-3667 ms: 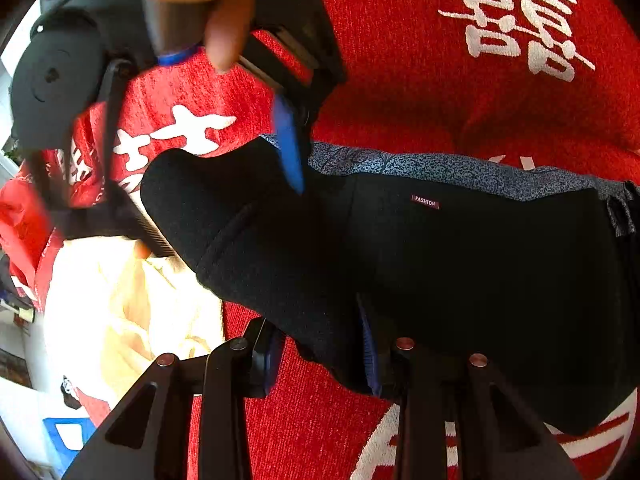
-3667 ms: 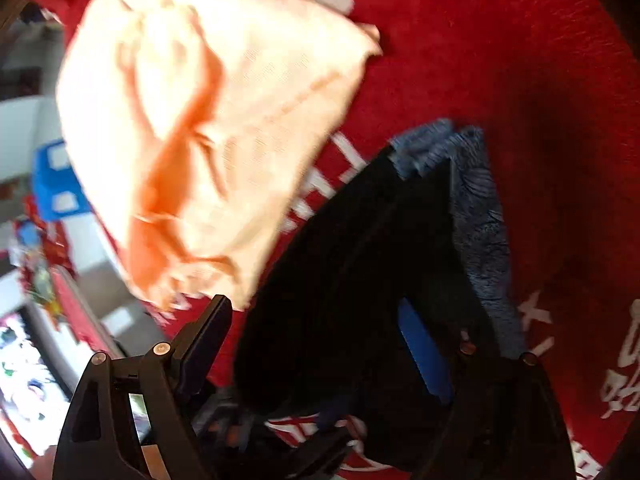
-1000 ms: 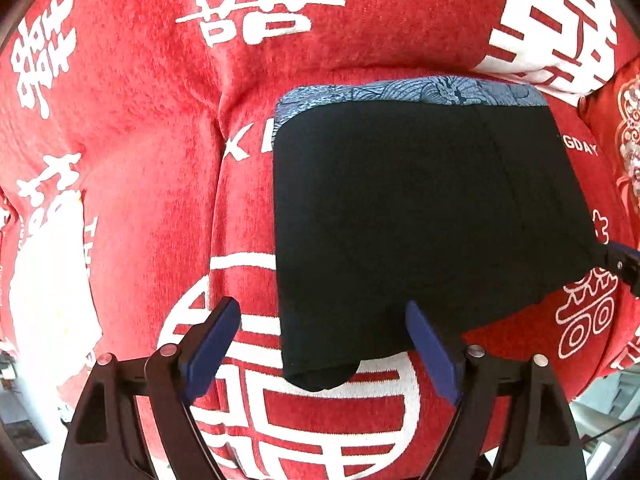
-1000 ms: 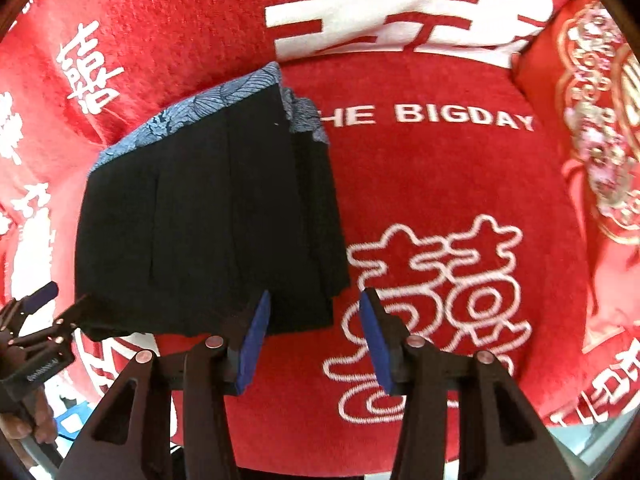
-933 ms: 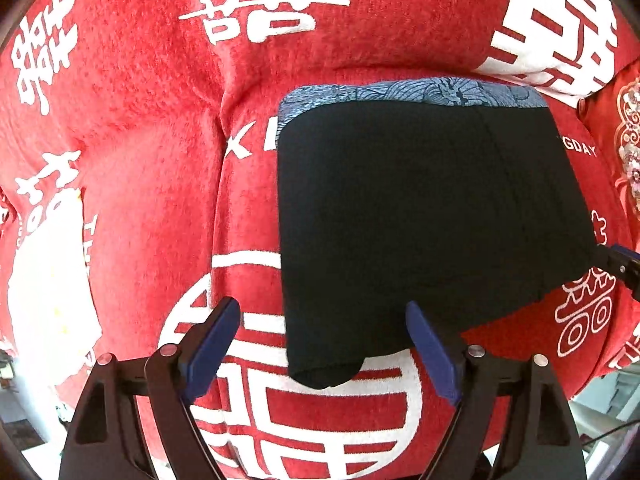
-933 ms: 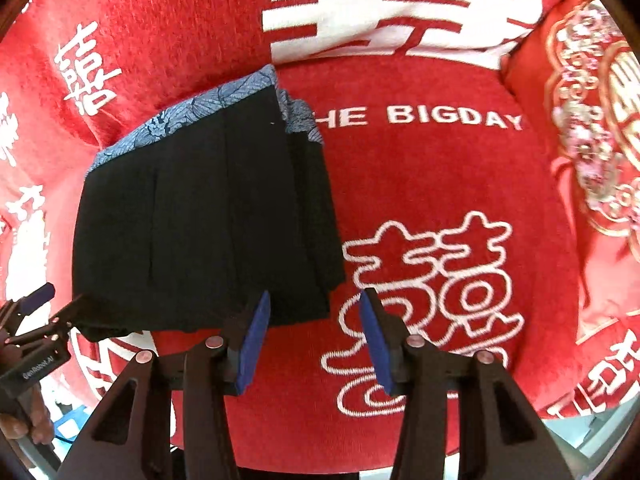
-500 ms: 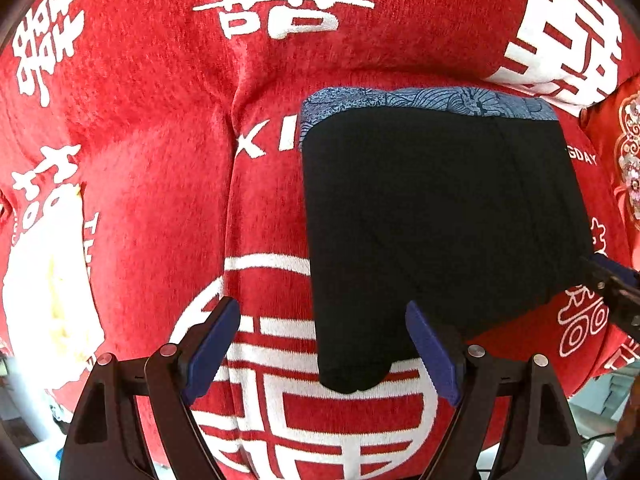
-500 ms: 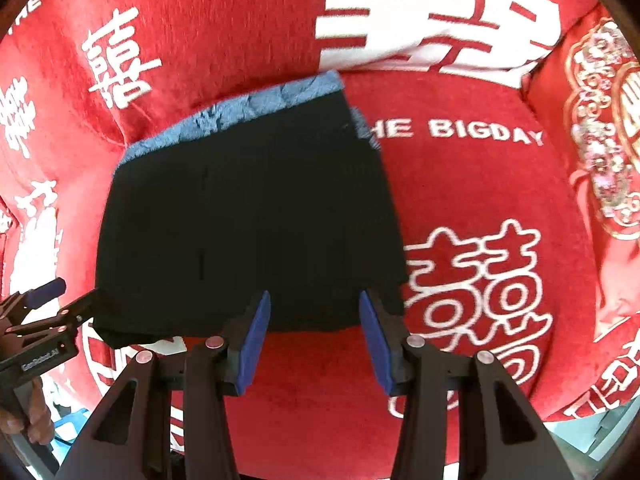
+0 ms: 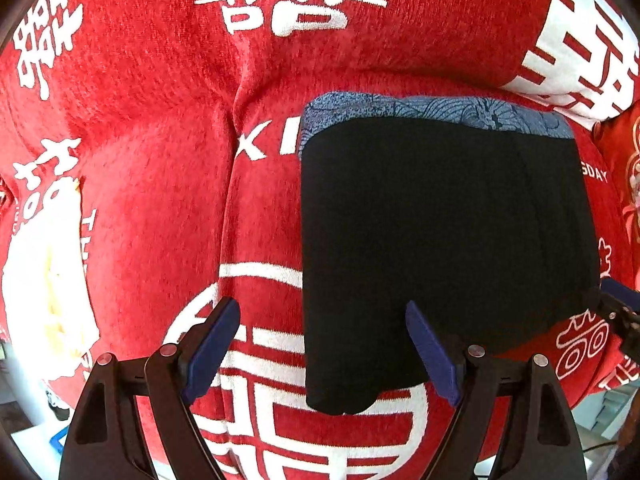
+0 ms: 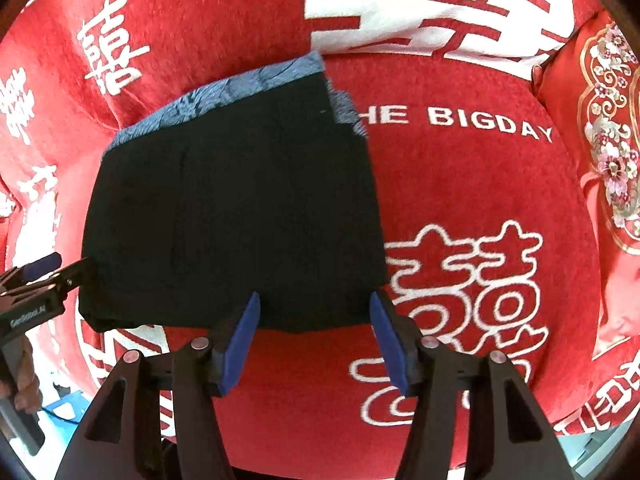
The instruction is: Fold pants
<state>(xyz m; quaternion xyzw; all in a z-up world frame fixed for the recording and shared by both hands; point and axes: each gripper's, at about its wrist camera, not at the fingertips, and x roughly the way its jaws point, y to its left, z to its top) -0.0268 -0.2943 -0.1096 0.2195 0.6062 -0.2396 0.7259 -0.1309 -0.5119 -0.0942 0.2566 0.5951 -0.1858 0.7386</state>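
The folded black pants in front of me are matt, soft knit cloth, their blue-grey patterned waistband a flatter weave. Under them, the red sofa cover with white characters looks plush and fuzzy. My left gripper and right gripper are matt black plastic with smooth blue pads and small metal screws.

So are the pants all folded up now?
Nearly, it looks like. The pants lie in a neat dark rectangle on the red cover, blue band at the far edge. Both tongs, left and right, are open and hold nothing. One corner sticks out at the near edge, so maybe a last tidy-up.
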